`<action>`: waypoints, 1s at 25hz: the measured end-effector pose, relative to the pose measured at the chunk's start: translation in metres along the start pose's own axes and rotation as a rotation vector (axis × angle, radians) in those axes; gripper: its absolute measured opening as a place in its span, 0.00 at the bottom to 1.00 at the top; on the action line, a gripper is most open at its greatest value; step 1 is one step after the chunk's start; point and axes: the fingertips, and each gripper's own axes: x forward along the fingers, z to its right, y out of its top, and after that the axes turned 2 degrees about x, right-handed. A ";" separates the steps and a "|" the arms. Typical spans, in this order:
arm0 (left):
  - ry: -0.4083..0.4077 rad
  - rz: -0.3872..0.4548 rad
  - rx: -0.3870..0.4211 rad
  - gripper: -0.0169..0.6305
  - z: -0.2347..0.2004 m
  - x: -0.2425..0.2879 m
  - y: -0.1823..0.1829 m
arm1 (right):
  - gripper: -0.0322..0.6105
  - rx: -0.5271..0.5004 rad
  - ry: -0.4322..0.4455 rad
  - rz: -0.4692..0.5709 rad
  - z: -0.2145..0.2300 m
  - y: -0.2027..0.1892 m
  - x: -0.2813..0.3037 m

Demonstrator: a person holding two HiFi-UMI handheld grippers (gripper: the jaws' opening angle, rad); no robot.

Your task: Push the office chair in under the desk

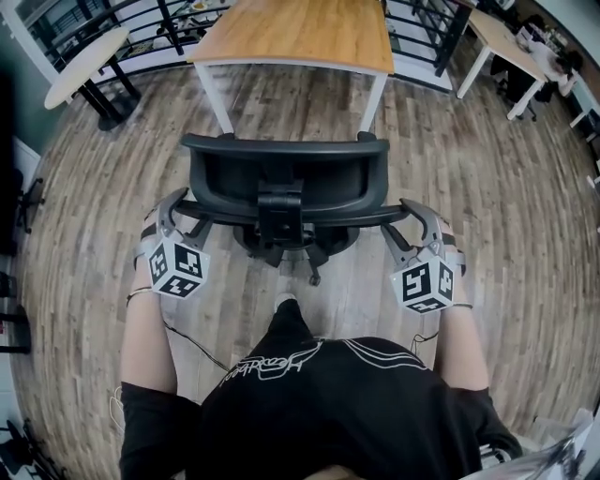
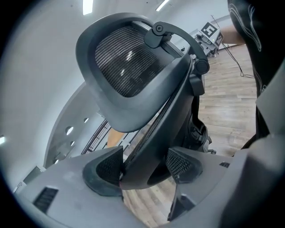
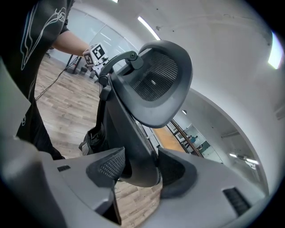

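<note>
Two grippers hold the office chair (image 1: 286, 178) by its backrest. The left gripper (image 1: 178, 202) is clamped on the frame's edge at 9 o'clock and the right gripper (image 1: 414, 208) on the edge at 3 o'clock, each with its pads closed on either side of the dark rim. The chair stands mid-view, facing the table (image 1: 300, 33) at 12 o'clock. Its seat looks to be short of the table's front edge, so the push seems not yet made.

To do it well, I judge that both grippers should press evenly and straight toward 12 o'clock, so that the chair does not swivel on its base. It should run between the two white legs (image 1: 217, 98), with which it already looks roughly lined up. A firm clamp matters, since the rim is smooth and curved. The backrest may tilt before the castors start, so a slow, steady push seems wisest.

The plank floor (image 1: 487, 206) is pale wood and looks smooth, good for rolling. A round white table (image 1: 84, 61) stands at 10 o'clock, another table (image 1: 502, 42) at 2 o'clock, and a dark railing (image 1: 141, 19) at 11 o'clock.
</note>
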 end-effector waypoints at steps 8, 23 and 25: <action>-0.023 0.017 0.023 0.46 -0.065 0.073 0.031 | 0.45 0.023 -0.025 -0.037 0.073 0.004 0.072; -0.039 0.039 0.057 0.46 -0.060 0.118 0.023 | 0.45 0.050 -0.090 -0.065 0.061 -0.017 0.096; -0.035 0.046 0.061 0.46 -0.057 0.125 0.021 | 0.45 0.050 -0.098 -0.067 0.058 -0.022 0.100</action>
